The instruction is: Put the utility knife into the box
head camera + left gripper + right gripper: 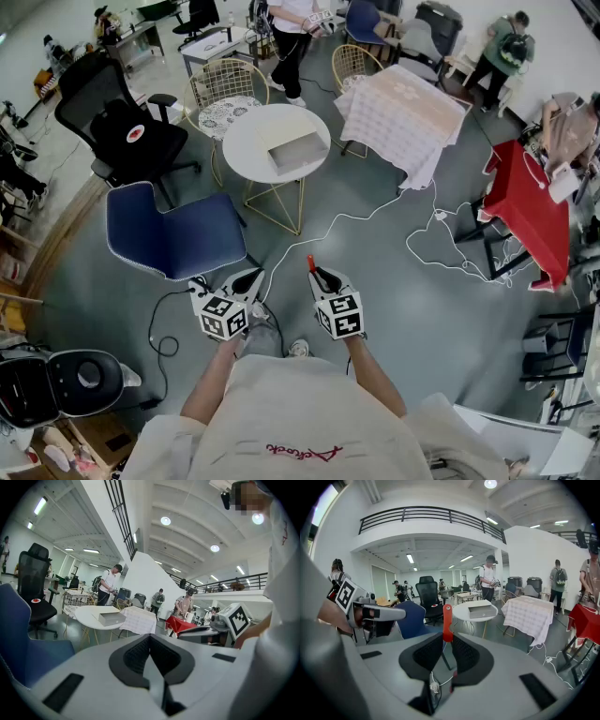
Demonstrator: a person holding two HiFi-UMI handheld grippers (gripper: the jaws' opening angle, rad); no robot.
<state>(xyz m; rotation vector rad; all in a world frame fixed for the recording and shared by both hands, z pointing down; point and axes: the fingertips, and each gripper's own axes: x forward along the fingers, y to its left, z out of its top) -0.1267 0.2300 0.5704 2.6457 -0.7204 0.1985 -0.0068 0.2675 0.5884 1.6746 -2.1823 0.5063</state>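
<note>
The right gripper (320, 274) has its jaws pinching the slim red utility knife (447, 619), one end of which sticks up and forward past the black pads. It is held low in front of the person, above the grey floor (375, 281). The left gripper (247, 281) hangs just beside it, jaws pressed together with nothing between them. The shallow grey rectangular box (298, 150) lies on the round white surface (246, 141) with gold wire legs, well apart from both grippers, and a blue padded chair (173, 234) stands nearer on the left.
</note>
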